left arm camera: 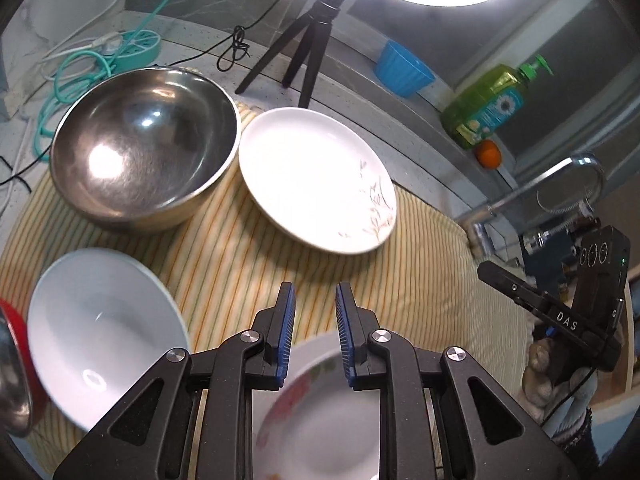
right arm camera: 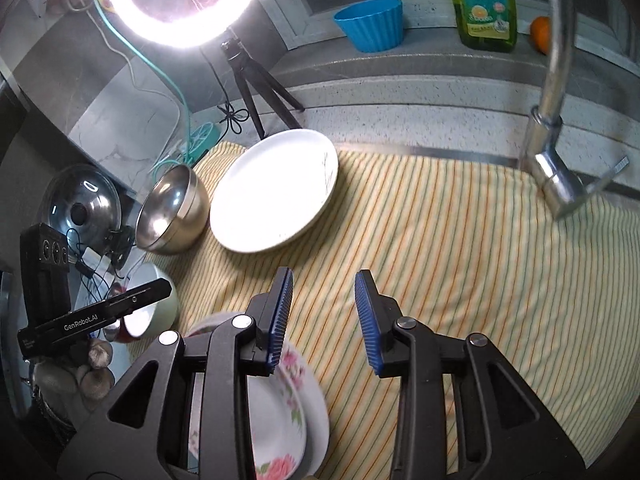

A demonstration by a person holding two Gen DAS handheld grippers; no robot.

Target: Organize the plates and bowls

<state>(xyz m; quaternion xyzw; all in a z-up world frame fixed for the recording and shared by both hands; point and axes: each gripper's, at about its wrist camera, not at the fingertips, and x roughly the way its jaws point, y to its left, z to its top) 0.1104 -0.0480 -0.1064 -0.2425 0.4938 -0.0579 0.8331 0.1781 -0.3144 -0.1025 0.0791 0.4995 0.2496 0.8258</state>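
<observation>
left claw (left arm camera: 315, 294): black hinged arms, ribbed blue pads, narrow gap between them, nothing in it, pads press on nothing; hangs over the flowered plate rim
right claw (right arm camera: 324, 282): same build, gap wider, empty, above bare cloth; left pad edge overlaps the flowered plate in view, contact unclear
flowered plate (right arm camera: 288, 412): glossy white ceramic, round, pink flower print with green leaves on rim; nearest item, flat on cloth; looks like a second white rim under it, cannot confirm
striped cloth (right arm camera: 440, 260): soft fabric, pale yellow with thin orange and green stripes, slight wrinkles, covers the counter under all dishes
white bowl (left arm camera: 100, 328): smooth ceramic, deep round, plain inside; left of flowered plate, on cloth
red bowl (left arm camera: 16, 320): red outside, shiny metal inside, only an edge visible, just beside white bowl at left frame border
white plate (left arm camera: 320, 180): shallow round ceramic, faint thin leaf sketch on right rim, strong glare; further back, centre of cloth
steel bowl (left arm camera: 144, 156): brushed stainless, deep hemisphere, reflective; just left of white plate, rims near or touching, cannot tell
tripod (left arm camera: 308, 48): black, three thin legs, on speckled grey counter behind cloth
ring light (right arm camera: 184, 0): round, bright white, on tripod
blue cup (right arm camera: 370, 24): fluted plastic, on back ledge
soap bottle (left arm camera: 488, 108): green translucent, pump top, on ledge
faucet (right arm camera: 556, 112): chrome tube, curved, right side
</observation>
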